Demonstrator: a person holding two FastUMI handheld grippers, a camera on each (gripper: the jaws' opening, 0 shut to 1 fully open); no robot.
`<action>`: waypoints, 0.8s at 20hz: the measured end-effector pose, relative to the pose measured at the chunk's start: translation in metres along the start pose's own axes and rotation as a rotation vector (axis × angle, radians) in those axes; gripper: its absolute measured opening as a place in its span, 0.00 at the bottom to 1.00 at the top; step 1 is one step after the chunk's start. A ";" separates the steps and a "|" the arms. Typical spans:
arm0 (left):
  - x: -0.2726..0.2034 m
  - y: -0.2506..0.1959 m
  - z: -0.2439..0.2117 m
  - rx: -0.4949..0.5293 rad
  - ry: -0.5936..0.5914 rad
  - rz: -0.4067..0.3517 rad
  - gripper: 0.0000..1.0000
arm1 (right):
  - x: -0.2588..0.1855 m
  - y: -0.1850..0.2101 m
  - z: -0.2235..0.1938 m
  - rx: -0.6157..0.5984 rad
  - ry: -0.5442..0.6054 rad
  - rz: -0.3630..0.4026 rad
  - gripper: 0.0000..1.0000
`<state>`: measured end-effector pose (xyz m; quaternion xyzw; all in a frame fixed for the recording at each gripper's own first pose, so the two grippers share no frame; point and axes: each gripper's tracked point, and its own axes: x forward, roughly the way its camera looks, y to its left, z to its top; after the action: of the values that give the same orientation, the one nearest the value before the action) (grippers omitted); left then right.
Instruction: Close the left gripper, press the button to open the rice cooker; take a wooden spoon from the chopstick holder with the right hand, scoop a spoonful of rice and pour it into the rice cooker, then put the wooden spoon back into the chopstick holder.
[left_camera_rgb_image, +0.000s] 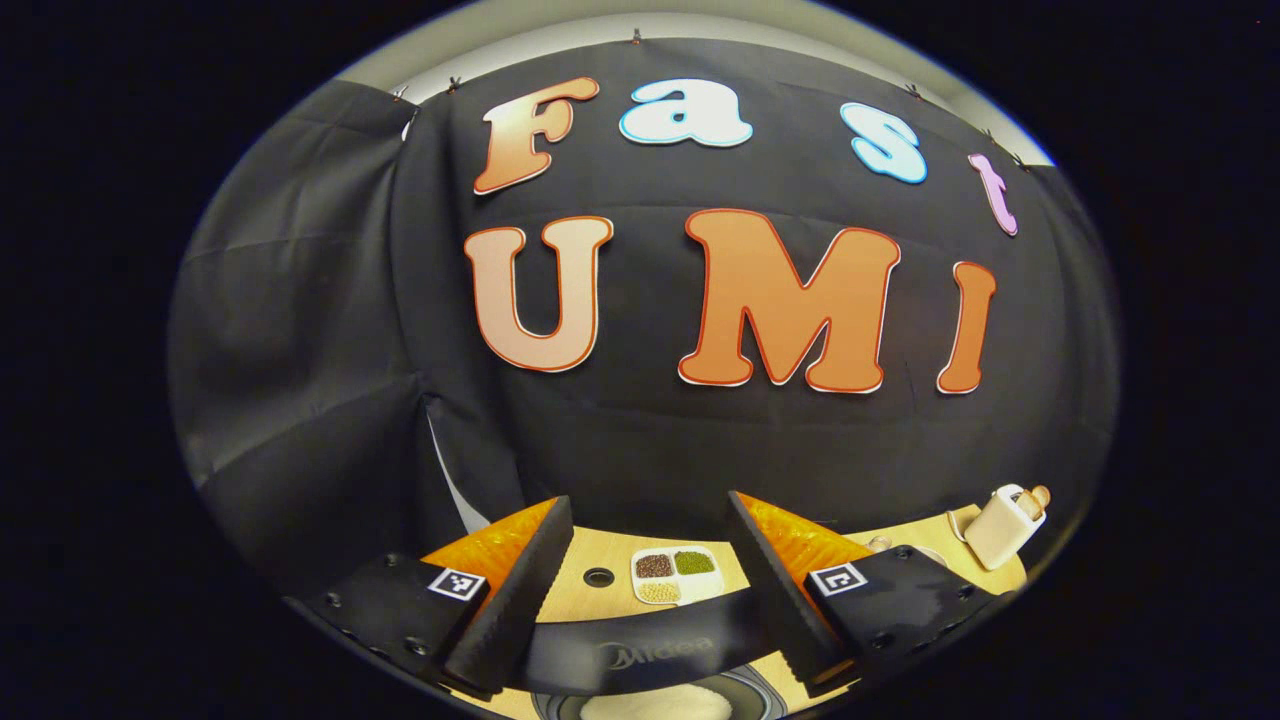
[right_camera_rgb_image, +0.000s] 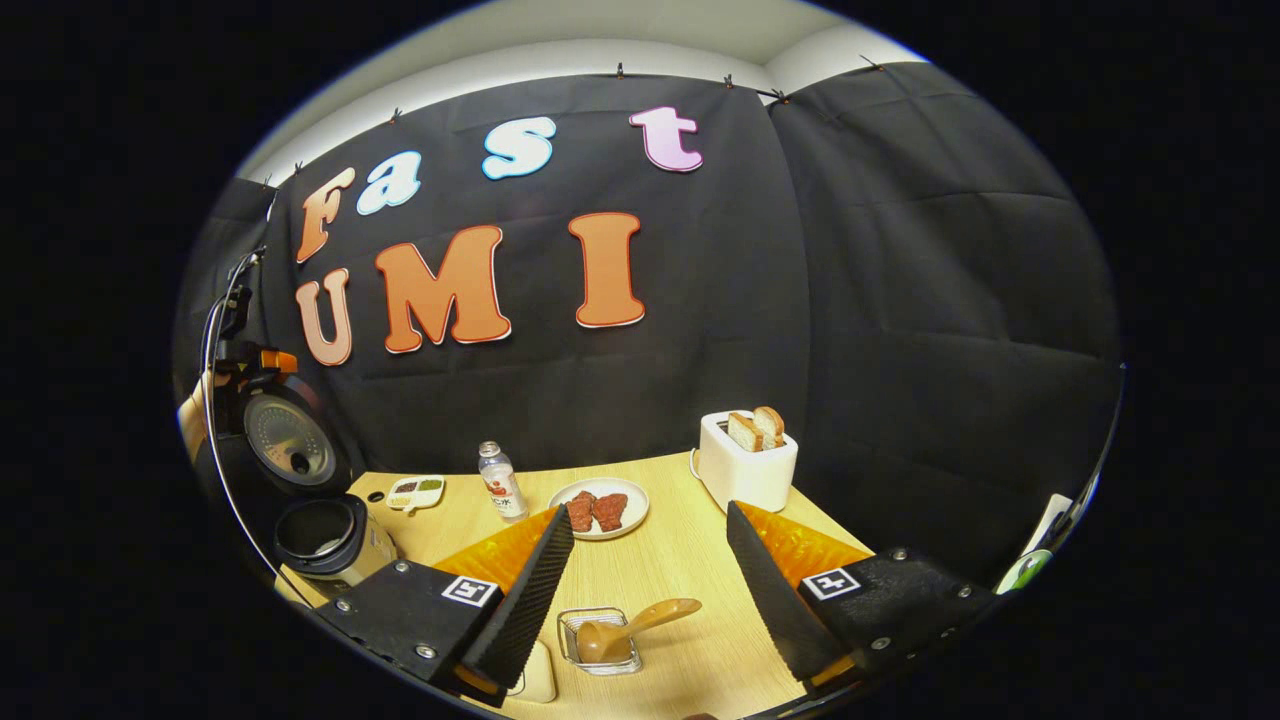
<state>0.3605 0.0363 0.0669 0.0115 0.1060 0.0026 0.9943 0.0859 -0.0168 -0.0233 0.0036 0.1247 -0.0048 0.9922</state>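
I see the rice cooker (right_camera_rgb_image: 320, 535) standing open, lid (right_camera_rgb_image: 288, 440) tipped upright. The wooden spoon (right_camera_rgb_image: 630, 628) lies slanted in what looks like a wire chopstick holder (right_camera_rgb_image: 600, 640).

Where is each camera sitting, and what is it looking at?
Left gripper view: rides the left gripper, above the open rice cooker, facing the wall; its own open fingers show.
Right gripper view: rides the right gripper, facing the table, with the wooden spoon in its holder below; its own open fingers show.
Shared: rice cooker, divided dish, toaster.
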 end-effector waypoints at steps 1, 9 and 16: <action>-0.005 -0.001 -0.003 -0.003 -0.004 -0.003 0.97 | -0.002 0.001 0.006 -0.003 -0.007 0.005 0.95; -0.061 -0.024 -0.042 -0.004 0.000 -0.049 0.98 | -0.020 0.000 0.064 -0.035 -0.087 0.023 0.95; -0.116 -0.043 -0.117 -0.001 0.025 -0.053 0.98 | -0.040 0.007 0.088 -0.035 -0.136 0.073 0.95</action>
<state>0.2228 -0.0048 -0.0238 0.0083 0.1187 -0.0237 0.9926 0.0693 -0.0101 0.0720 -0.0095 0.0567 0.0334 0.9978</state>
